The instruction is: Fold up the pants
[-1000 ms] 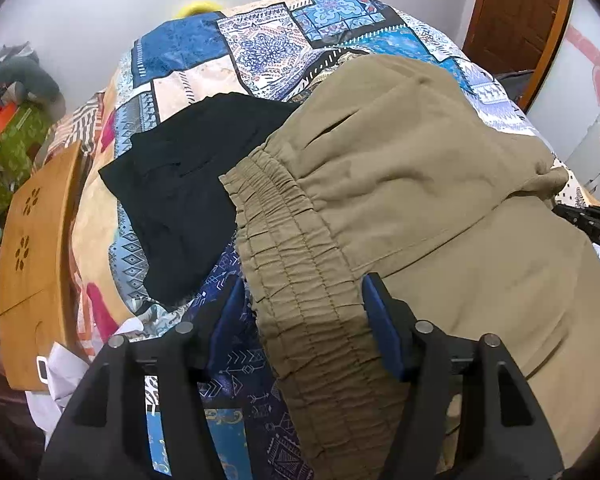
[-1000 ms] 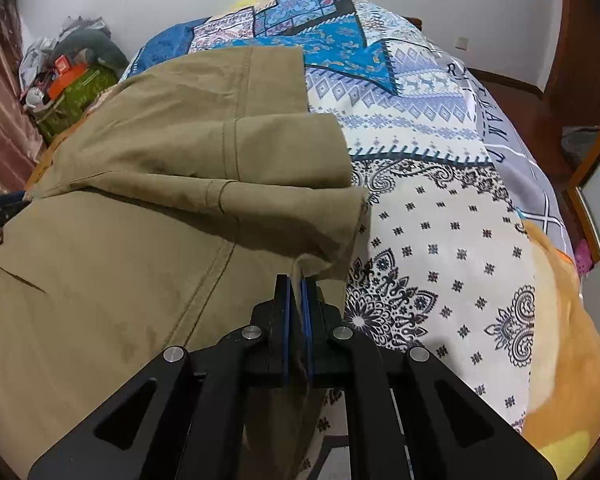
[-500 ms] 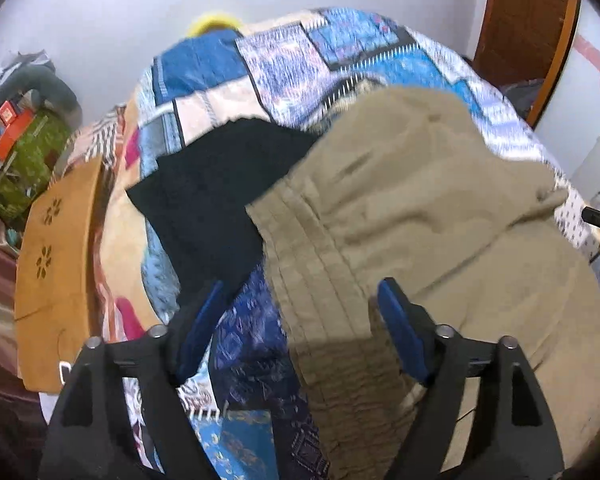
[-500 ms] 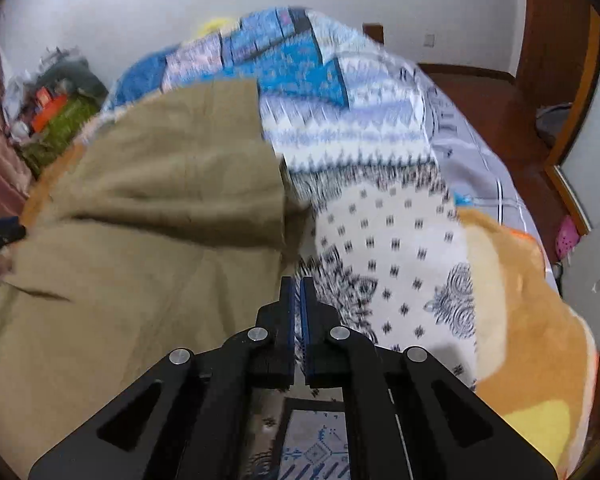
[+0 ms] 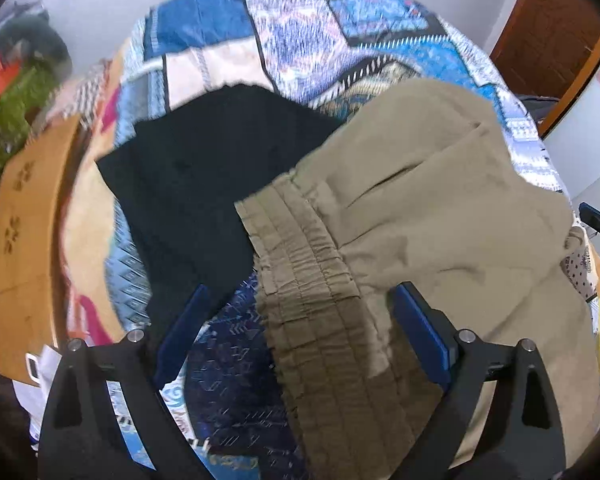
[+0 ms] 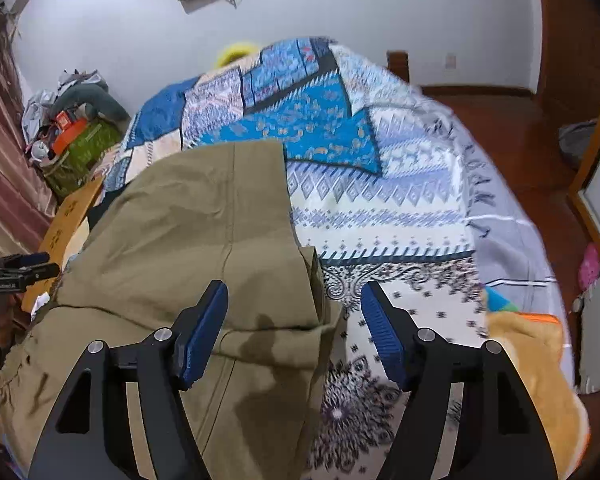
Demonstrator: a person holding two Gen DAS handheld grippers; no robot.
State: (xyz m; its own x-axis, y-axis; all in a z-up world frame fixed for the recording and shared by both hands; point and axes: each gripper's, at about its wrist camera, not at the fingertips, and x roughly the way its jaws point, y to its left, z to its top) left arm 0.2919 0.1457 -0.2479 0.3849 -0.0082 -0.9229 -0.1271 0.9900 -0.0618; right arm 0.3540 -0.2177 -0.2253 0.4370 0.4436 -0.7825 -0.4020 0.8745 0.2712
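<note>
Left gripper (image 5: 300, 320) and right gripper (image 6: 294, 320), both spread wide and empty, hover above the khaki pants (image 6: 204, 240).

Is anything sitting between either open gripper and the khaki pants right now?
Nothing visible does. The left gripper hangs open straight over the elastic waistband of the khaki pants; the black garment lies off to the side. The right gripper is open above the folded edge.

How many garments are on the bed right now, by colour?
Khaki: 1, the khaki pants, partly folded over themselves.
Black: 1, the black garment, lying left of the waistband.
Total: 2 garments on the patterned bedspread.
</note>
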